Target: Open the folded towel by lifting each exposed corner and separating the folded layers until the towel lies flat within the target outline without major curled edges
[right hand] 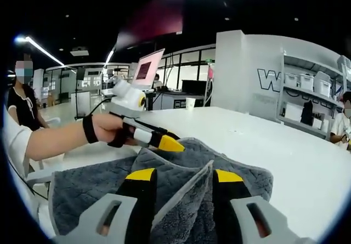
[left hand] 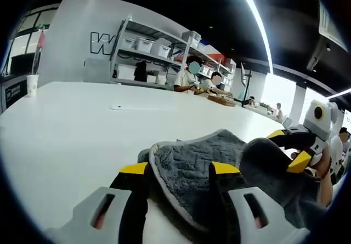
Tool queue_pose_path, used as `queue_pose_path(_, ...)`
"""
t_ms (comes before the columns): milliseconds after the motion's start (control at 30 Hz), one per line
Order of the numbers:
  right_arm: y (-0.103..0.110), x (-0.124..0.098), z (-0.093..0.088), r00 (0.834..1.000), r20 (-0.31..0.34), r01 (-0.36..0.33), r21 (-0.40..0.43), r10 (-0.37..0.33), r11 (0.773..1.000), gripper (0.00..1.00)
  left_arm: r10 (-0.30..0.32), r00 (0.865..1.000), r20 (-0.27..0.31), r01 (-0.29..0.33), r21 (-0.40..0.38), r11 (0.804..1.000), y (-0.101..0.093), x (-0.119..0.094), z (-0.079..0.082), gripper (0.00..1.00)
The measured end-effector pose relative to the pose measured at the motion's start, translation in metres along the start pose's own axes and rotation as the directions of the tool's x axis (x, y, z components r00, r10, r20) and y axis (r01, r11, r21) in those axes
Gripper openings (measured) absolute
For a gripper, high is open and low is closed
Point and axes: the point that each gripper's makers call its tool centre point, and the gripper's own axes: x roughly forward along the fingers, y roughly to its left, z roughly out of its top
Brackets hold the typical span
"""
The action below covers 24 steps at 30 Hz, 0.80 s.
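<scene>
Two grippers both pinching the grey towel on the white table: left gripper clamps a folded edge, right gripper a raised layer. Far wall lettering starts with "W", rest unreadable.

In my left gripper view the bench lies bare across the left and centre, with a paper cup at far left. The right hand-held gripper and raised towel crowd the lower right.

White table, grey towel on it, paper cup
</scene>
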Motion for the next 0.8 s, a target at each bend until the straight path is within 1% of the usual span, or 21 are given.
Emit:
queue_pose_path(100,0.0,-0.001,0.0,1.0,0.007,0.002,0.012,-0.002,1.0,0.36,0.002,1.0,-0.004,-0.002,0.0,1.0,0.003,0.002,-0.001,0.42)
queue_pose_path(167,-0.002,-0.002,-0.001,1.0,0.006,0.011,0.019,-0.011,1.0,0.36,0.005,1.0,-0.006,-0.005,-0.015,1.0,0.005,0.003,-0.001,0.41)
queue_pose_path(333,-0.002,-0.001,0.001,1.0,0.013,0.007,0.028,-0.008,1.0,0.36,0.003,1.0,-0.007,-0.003,-0.015,1.0,0.006,0.007,-0.002,0.4)
queue_pose_path(400,-0.002,0.001,0.0,1.0,0.006,0.005,0.03,-0.005,1.0,0.36,0.005,1.0,-0.003,-0.005,-0.022,1.0,0.008,0.007,-0.001,0.37)
queue_pose_path(500,-0.002,0.004,0.0,1.0,0.004,0.004,0.035,-0.004,0.999,0.36,0.014,1.0,-0.005,-0.015,-0.01,1.0,0.012,0.007,-0.001,0.3)
queue_pose_path(533,-0.002,0.005,0.0,1.0,0.007,0.005,0.038,-0.006,0.999,0.35,0.02,1.0,-0.005,-0.02,-0.011,1.0,0.015,0.008,-0.001,0.29)
queue_pose_path(700,-0.004,0.008,-0.002,1.0,-0.004,0.017,0.044,-0.017,0.999,0.35,0.018,1.0,-0.001,-0.018,-0.017,1.0,0.018,0.009,0.002,0.25)
queue_pose_path(800,-0.005,0.009,-0.001,1.0,0.002,0.018,0.058,-0.018,0.998,0.35,0.011,1.0,0.003,-0.011,-0.029,1.0,0.017,0.009,0.003,0.21)
